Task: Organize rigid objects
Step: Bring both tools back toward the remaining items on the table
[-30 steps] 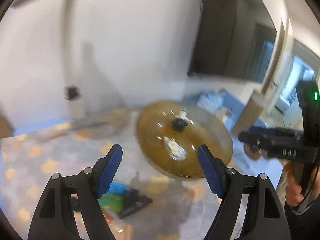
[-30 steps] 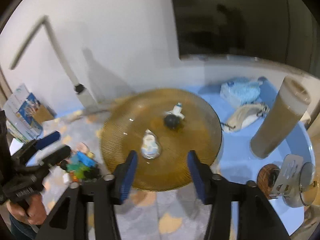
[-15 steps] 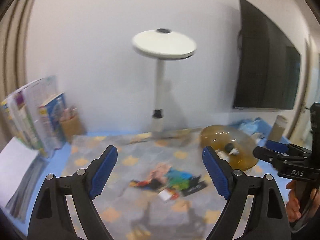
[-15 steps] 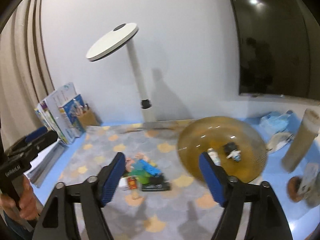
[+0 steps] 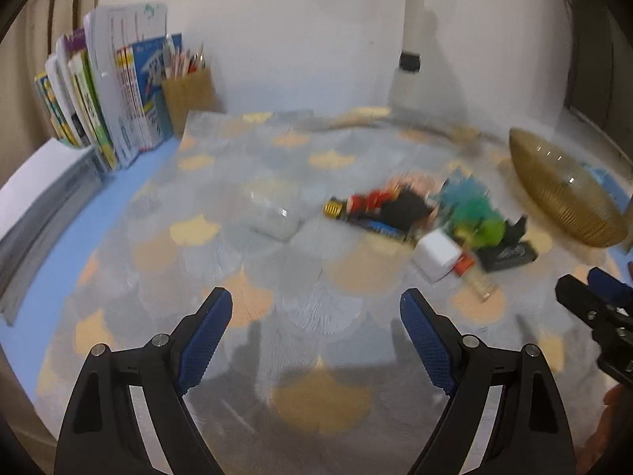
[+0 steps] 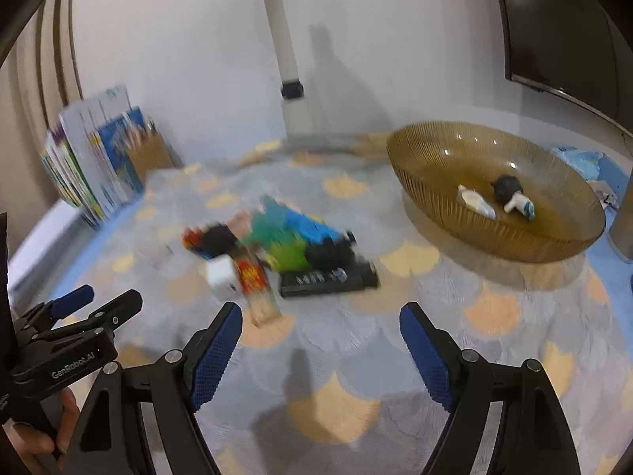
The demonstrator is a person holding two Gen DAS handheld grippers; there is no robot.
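My left gripper is spread wide with nothing between its blue pads, hanging over bare patterned mat on the surface. My right gripper is just as wide open and just as empty, hovering over the same mat a little short of the pile.

Ahead of both lies the jumble of small rigid objects, blurred but readable in part: a white cube on the near side, a red-labelled tube beside it, a flat black device to the right, green and blue plastic pieces heaped behind, and something black and red at the left end. A clear, glassy item sits apart to the left of the heap; I cannot tell what it is.

Further right stands the amber ribbed glass bowl, well apart from the pile. Three small things already rest in it: a white tube, a dark round piece and a white-and-blue piece.

So I judge the job early: a few items are in the bowl and most of the pile is left to move, nearest pieces first
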